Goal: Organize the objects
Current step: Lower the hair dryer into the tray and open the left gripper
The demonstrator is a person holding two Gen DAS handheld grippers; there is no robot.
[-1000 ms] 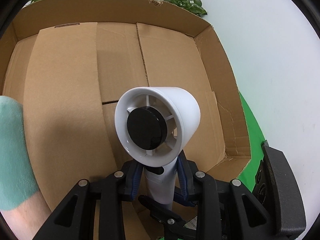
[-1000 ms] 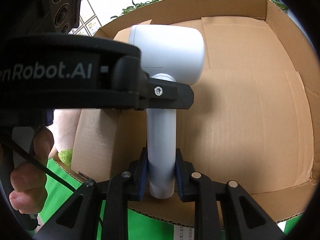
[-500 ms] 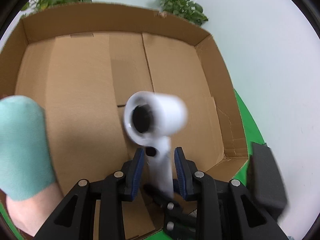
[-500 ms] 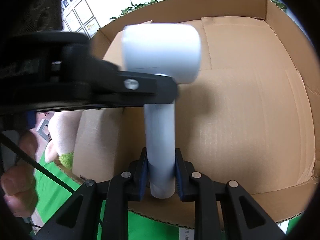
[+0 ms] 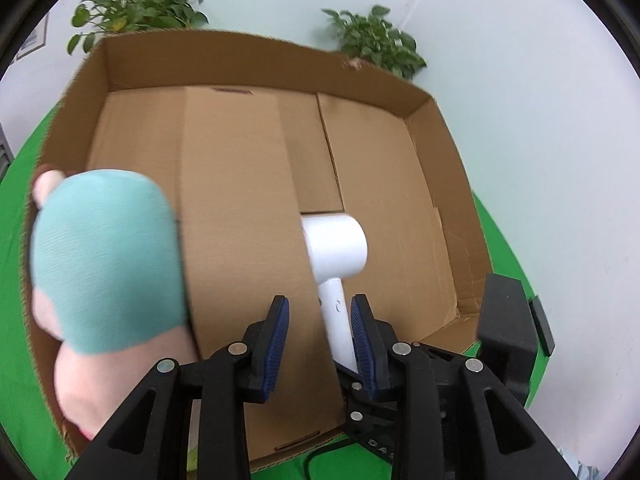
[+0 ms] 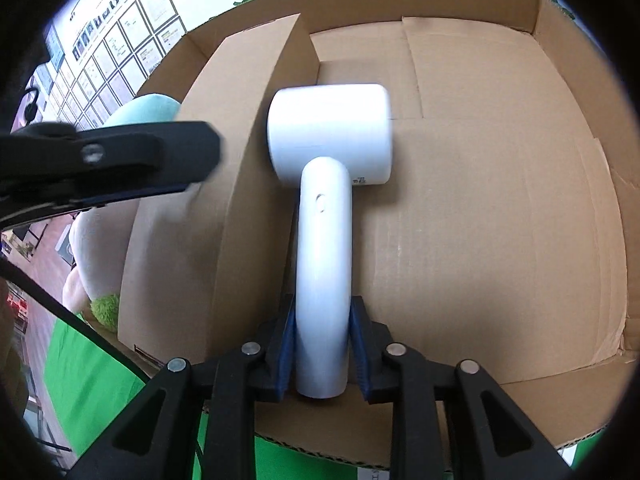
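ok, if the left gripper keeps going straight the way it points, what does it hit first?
Probably the cardboard flap inside the box, just ahead of the left gripper. The hair dryer handle sits slightly right of that line. Depth is unclear.

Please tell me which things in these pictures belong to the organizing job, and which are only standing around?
Belong to the job:
- white plastic hair dryer, handle between the right gripper jaws
- large brown cardboard box
- teal and pink plush toy in the box
- left gripper

Only standing around:
- green leafy potted plants
- green table cover
- framed papers on the wall
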